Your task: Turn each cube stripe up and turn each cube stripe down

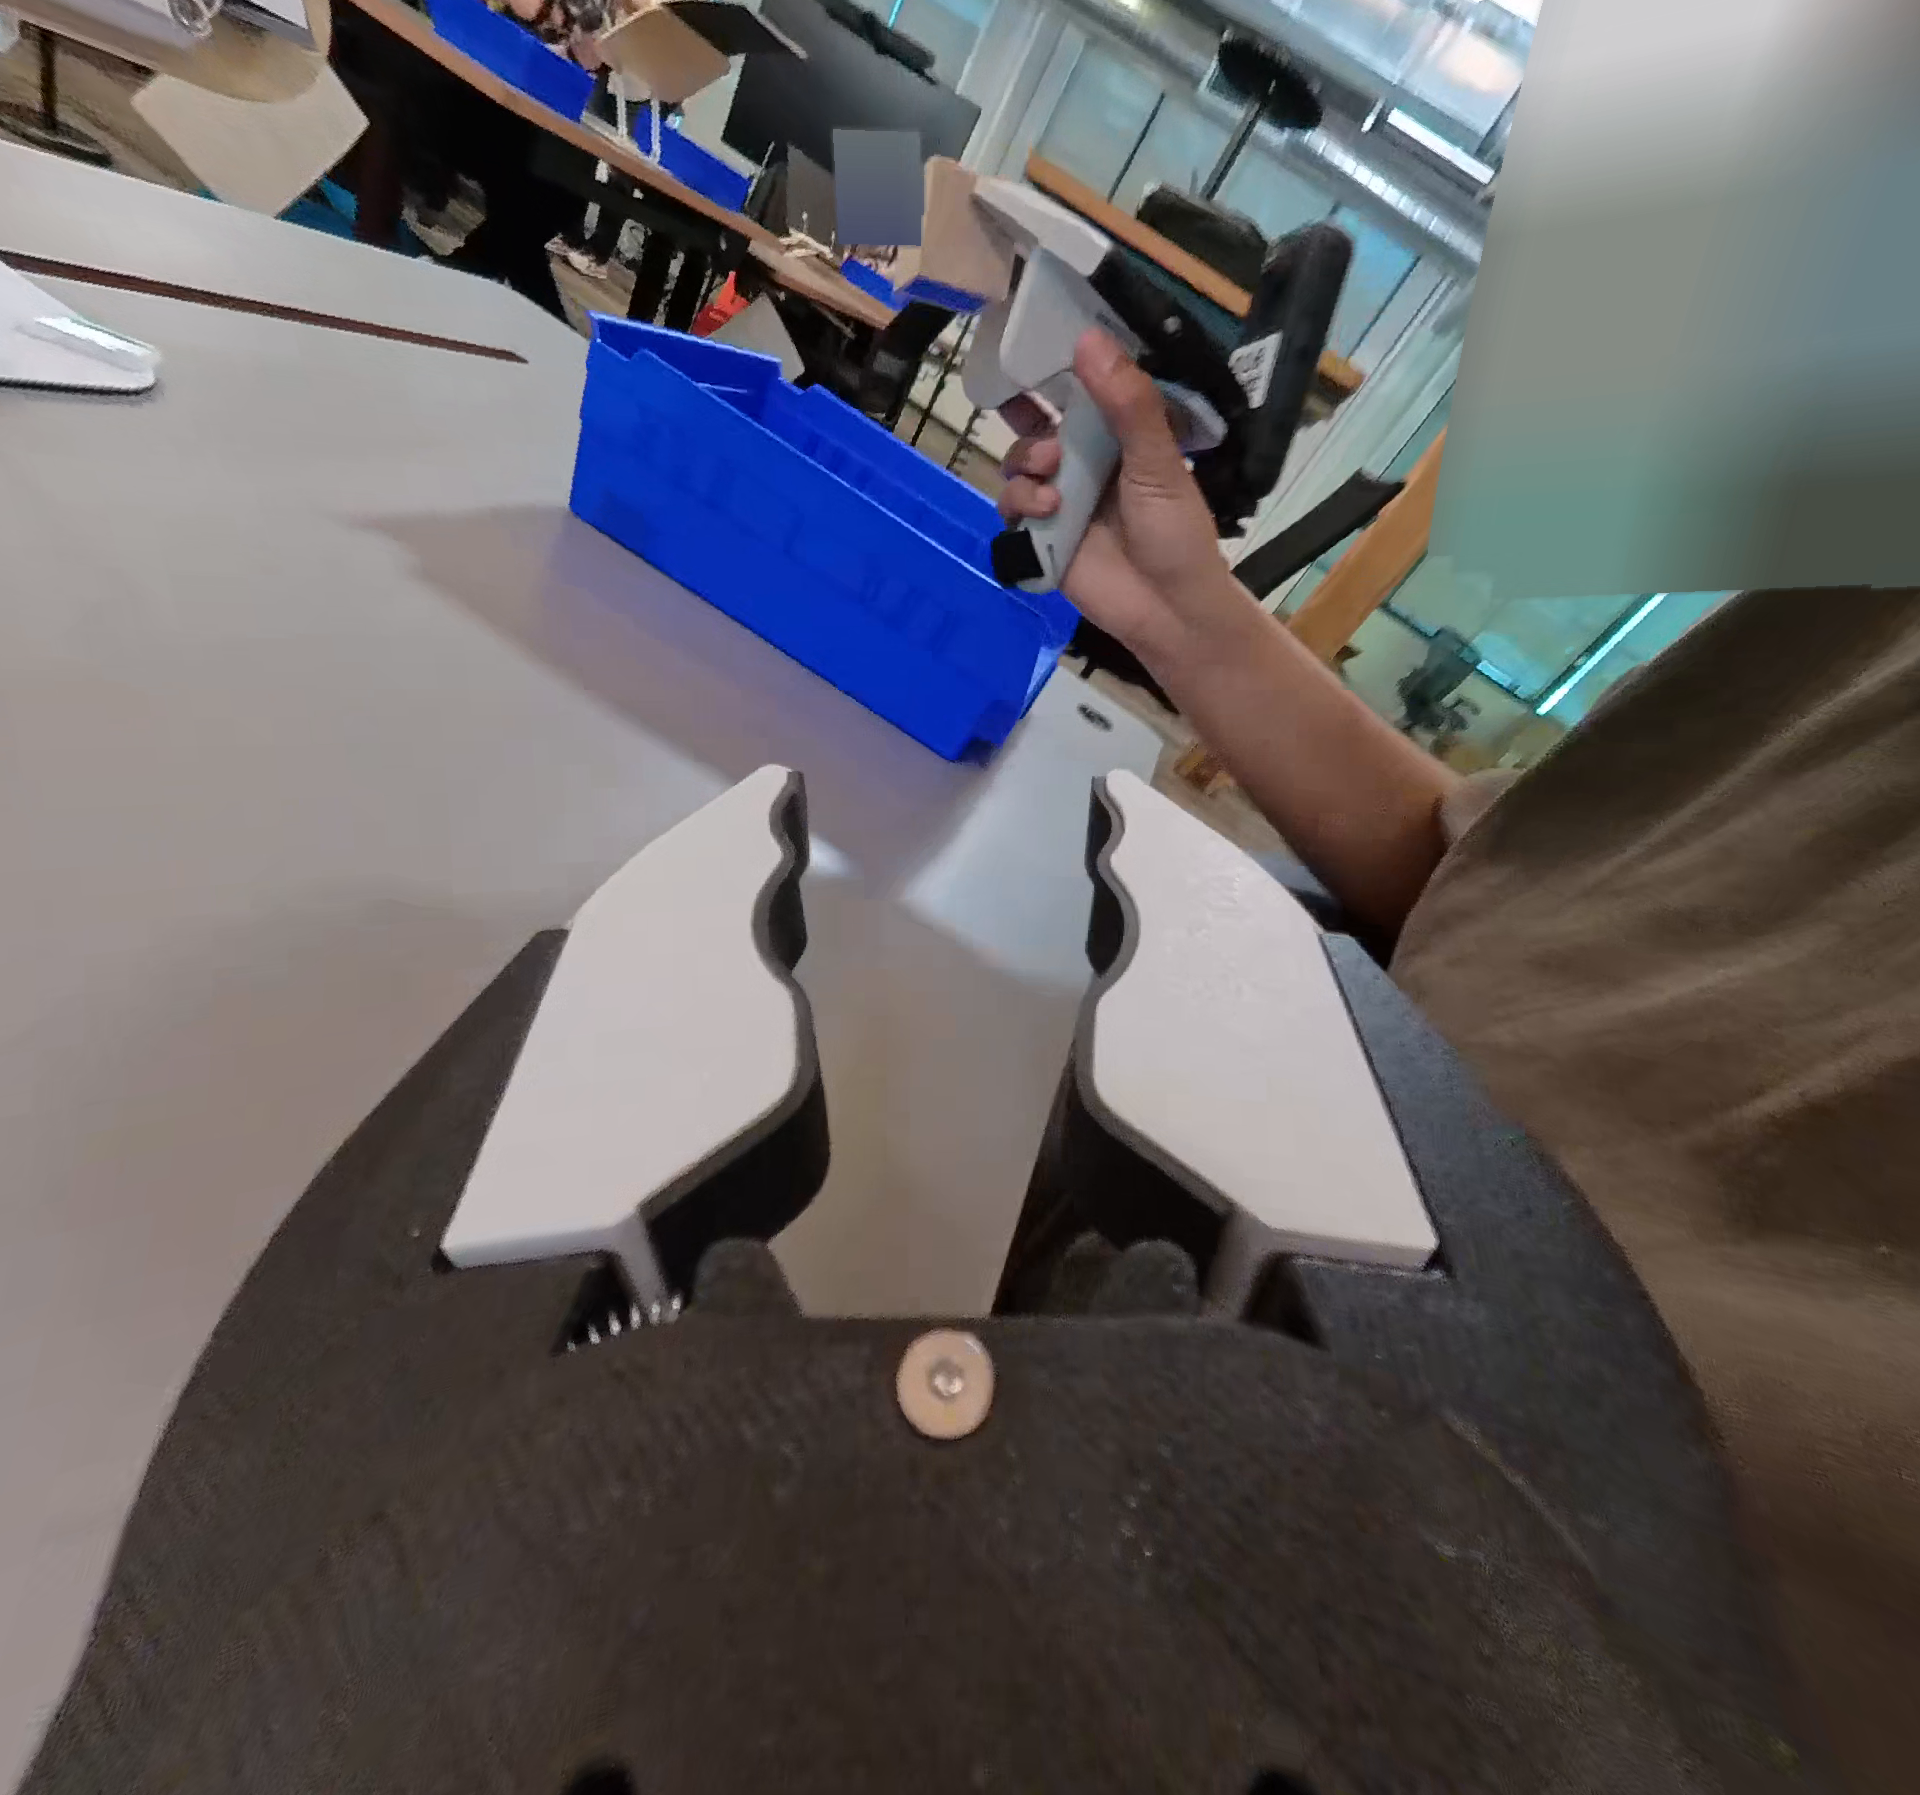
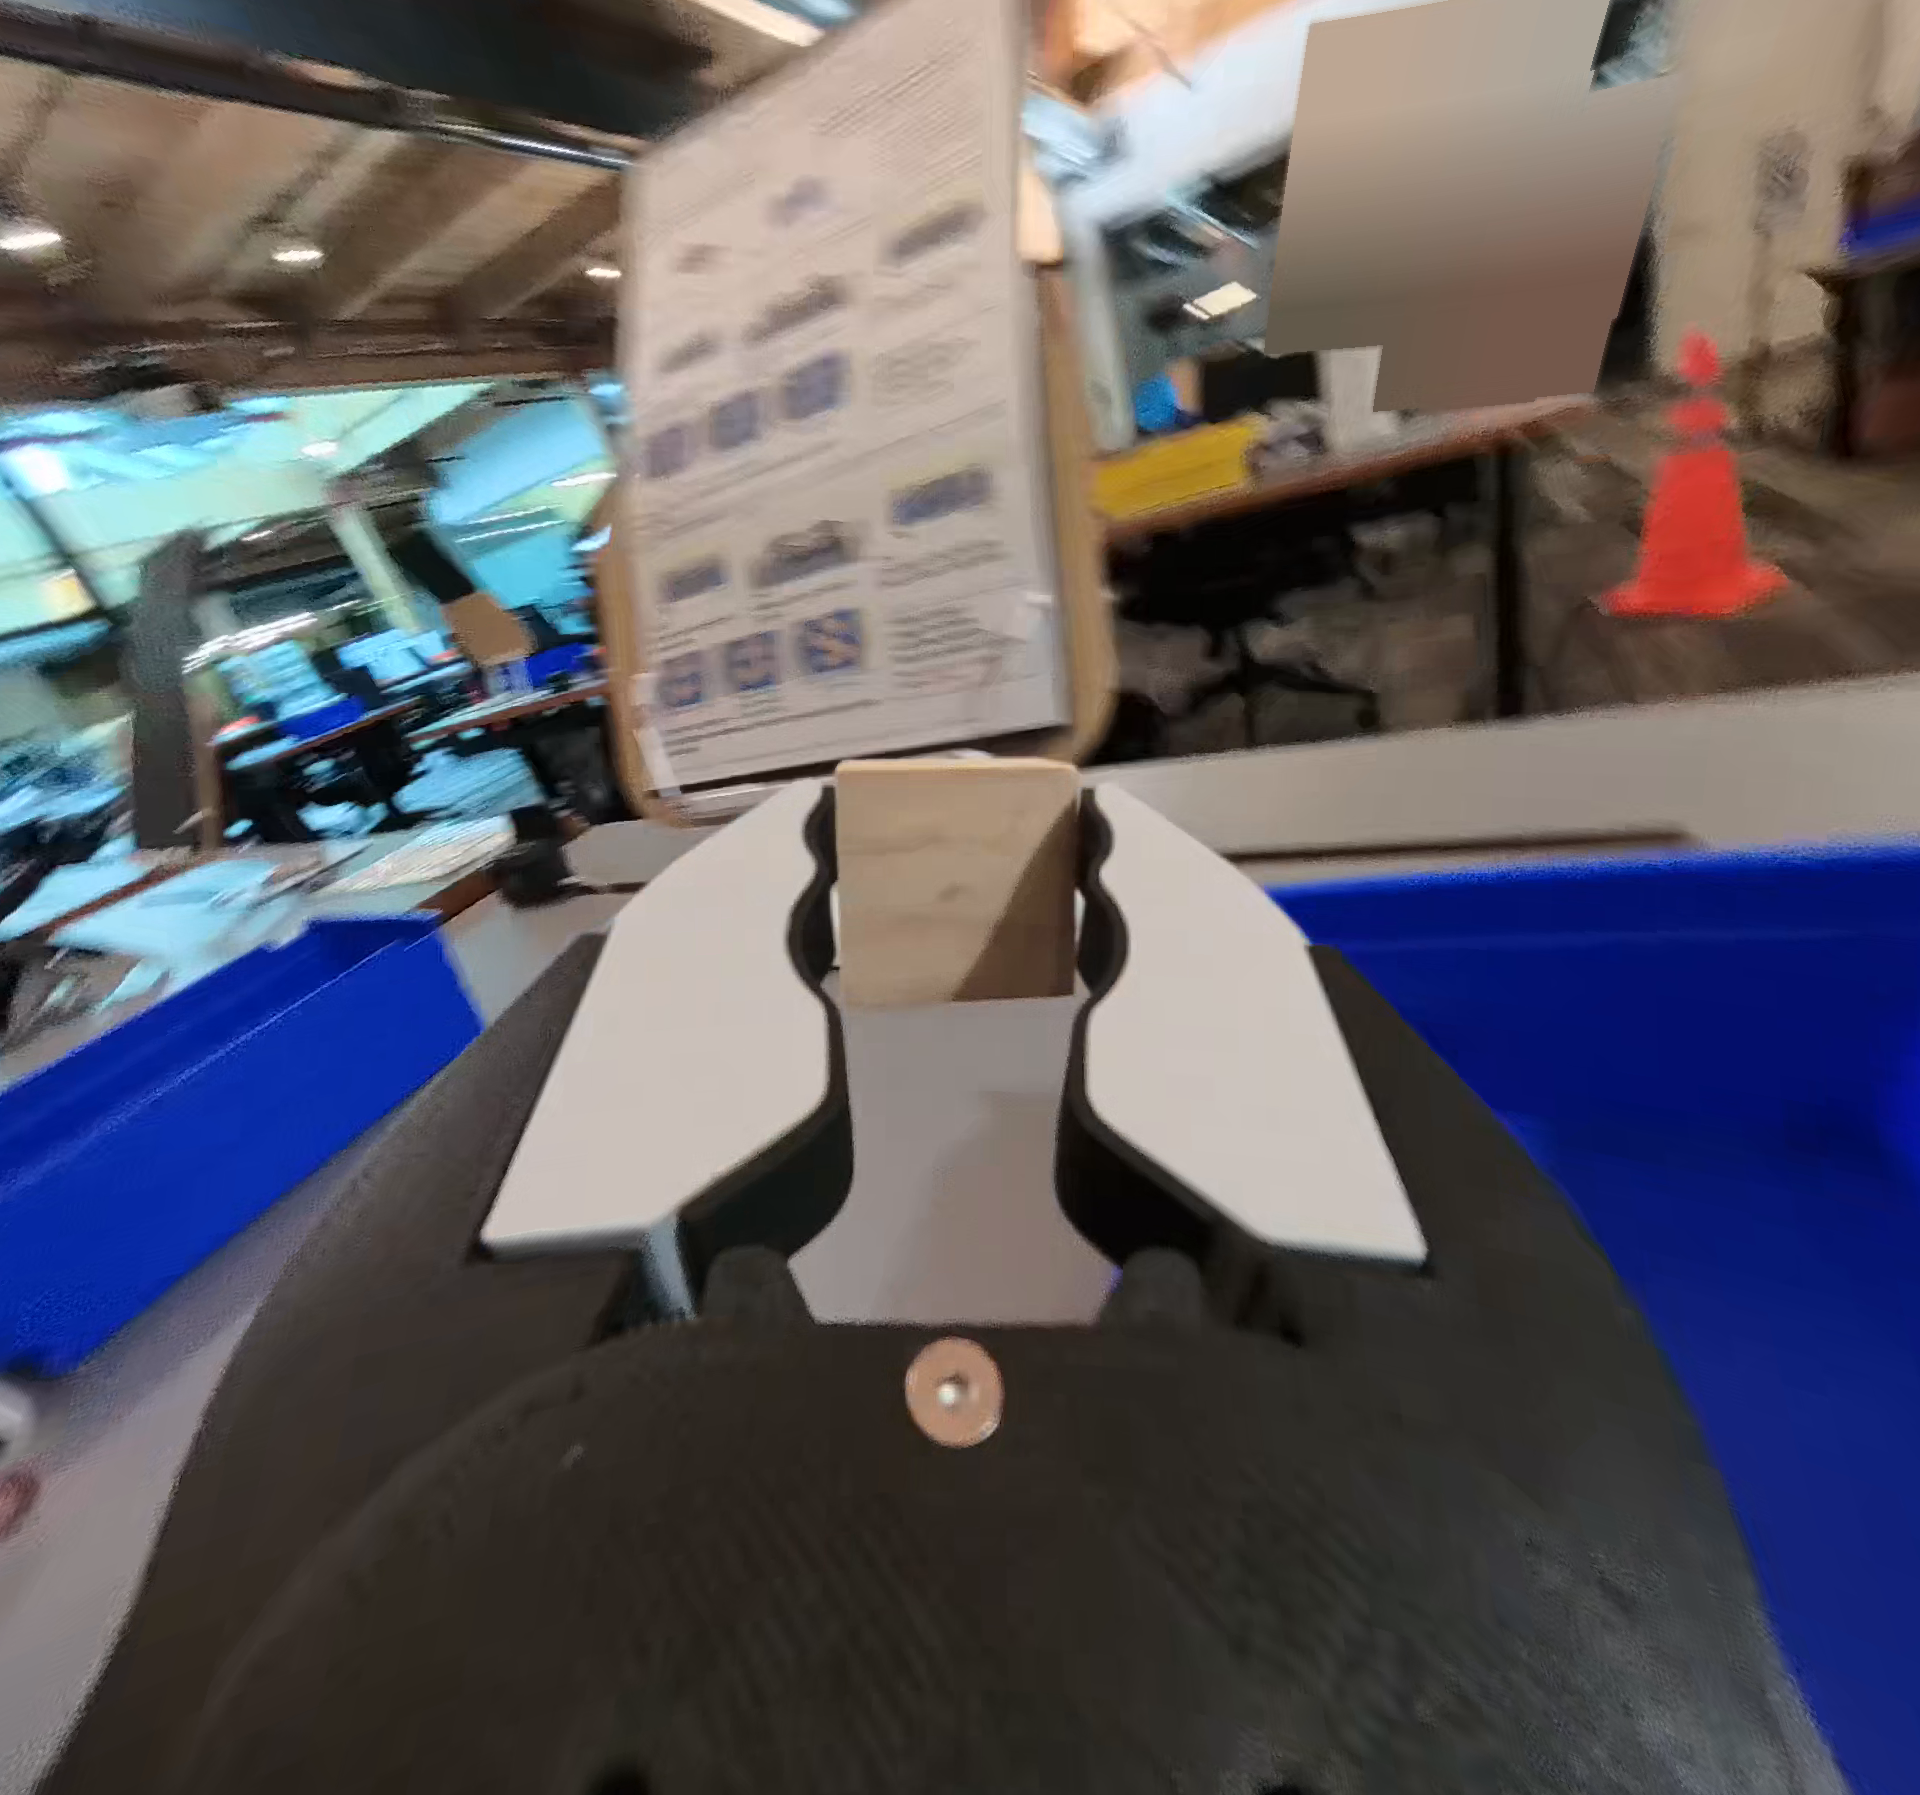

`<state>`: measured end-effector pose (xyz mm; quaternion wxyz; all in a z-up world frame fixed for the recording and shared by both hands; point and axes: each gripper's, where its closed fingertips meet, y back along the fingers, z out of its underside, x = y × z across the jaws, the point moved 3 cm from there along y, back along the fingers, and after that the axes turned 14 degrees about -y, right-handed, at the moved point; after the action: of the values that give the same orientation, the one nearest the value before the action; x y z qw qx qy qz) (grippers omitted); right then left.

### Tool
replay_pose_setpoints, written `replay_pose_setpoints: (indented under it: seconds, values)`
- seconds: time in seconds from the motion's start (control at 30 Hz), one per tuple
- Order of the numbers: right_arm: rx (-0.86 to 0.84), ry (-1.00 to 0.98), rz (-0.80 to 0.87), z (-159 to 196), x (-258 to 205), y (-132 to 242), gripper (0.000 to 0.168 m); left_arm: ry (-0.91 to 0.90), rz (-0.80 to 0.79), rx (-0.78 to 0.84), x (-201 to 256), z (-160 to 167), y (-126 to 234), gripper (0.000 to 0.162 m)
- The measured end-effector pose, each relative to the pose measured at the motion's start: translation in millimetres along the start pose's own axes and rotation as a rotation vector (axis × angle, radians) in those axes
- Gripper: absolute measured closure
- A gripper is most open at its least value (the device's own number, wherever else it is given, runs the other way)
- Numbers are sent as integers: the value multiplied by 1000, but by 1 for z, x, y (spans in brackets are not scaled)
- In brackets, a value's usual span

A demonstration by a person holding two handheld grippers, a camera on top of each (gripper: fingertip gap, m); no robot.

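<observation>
Blurred room behind right tongs (image 2: 954,815) gripping cube (image 2: 954,883)

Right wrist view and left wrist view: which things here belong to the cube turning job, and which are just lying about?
Part of the job:
wooden cube, clamped in the right gripper
left gripper, open and empty
blue bin

Lying about:
instruction board
orange cone

A bin (image 1: 810,540) sits on the worktop (image 1: 260,654) near its far edge, ahead of the left gripper (image 1: 945,872), with the right gripper (image 1: 940,228) raised above the bin's far end.
</observation>
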<state>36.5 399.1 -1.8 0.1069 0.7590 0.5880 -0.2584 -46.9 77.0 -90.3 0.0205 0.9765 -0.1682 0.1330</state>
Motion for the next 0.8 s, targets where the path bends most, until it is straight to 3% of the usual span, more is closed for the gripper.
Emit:
replay_pose_setpoints:
  seconds: [0.07, 0.13, 0.37, 0.6, 0.8]
  values:
    - [-45, -135, 110, -9, 38, -3, 123, 47, 10, 21, -2, -2, 3, 110]
    - [-94, -196, 72, -12, 50, -6, 123, 73, 7, 46, -5, -5, 6, 110]
    - [-326, 159, 315, 24, 123, -11, 123, 93, -9, 49, -13, -4, 7, 111]
    - [-609, 168, 330, 85, 148, -5, 123, 91, -4, 13, -14, 1, 2, 111]
    - [-713, 277, 349, 105, 154, -3, 123, 101, -14, 15, -18, 1, 3, 111]
